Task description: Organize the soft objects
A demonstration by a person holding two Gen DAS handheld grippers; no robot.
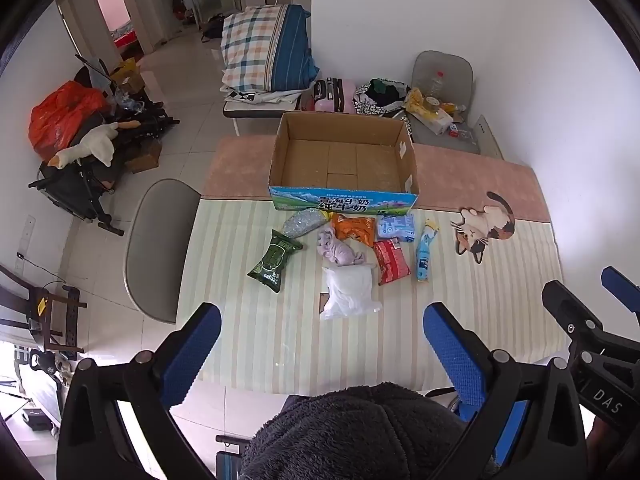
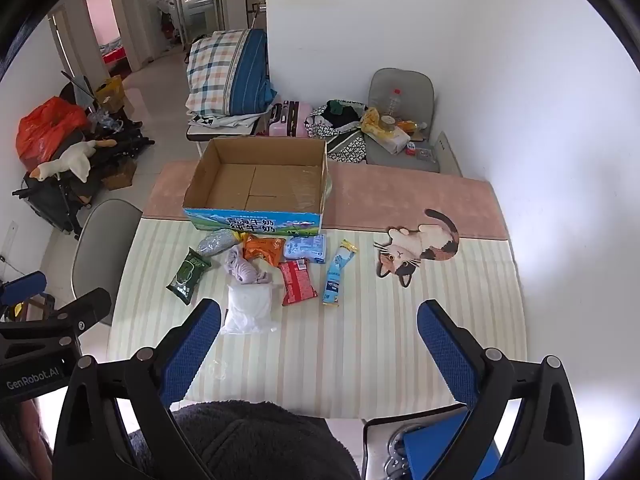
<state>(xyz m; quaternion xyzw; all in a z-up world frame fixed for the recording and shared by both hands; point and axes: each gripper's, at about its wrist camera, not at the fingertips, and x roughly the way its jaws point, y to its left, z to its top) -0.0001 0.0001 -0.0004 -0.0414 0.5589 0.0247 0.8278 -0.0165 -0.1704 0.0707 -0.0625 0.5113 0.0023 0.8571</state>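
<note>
Left gripper [image 1: 322,344]: held above the near edge of the table, angled steeply down; jaws spread wide with nothing between the blue pads, nothing gripped.
Right gripper [image 2: 319,340]: alongside the left one, likewise tilted down over the near table edge; jaws wide apart, empty.
Table [image 2: 400,340]: covered near by a pale striped mat, far by a pink strip; cat-shaped mat [image 2: 418,250] lying to the right.
Cardboard box [image 1: 344,160]: open-topped, empty inside, standing at the far middle of the table, blue printed side facing near.
Soft objects: clustered just near of the box, all flat on the striped mat.
Green packet [image 1: 274,260]: leftmost of the cluster, lying slanted.
Clear grey pouch [image 1: 304,222]: just far of the green packet, close to the box front.
Orange packet [image 1: 354,230]: right of the grey pouch, beside the box front.
Pale blue packet [image 1: 396,227]: right of the orange one.
Lilac cloth [image 1: 340,250]: crumpled in the middle of the cluster, touching the orange packet.
Red packet [image 1: 392,262]: right of the lilac cloth.
Light blue slim pack [image 1: 425,252]: rightmost, standing apart from the red packet, lying lengthwise near to far.
White bag [image 1: 348,292]: nearest of the cluster, just near of the lilac cloth.
Dark fleece garment [image 1: 360,432]: person's clothing filling the bottom middle, below both grippers.
Grey chair [image 1: 160,248]: at the left side of the table.
</note>
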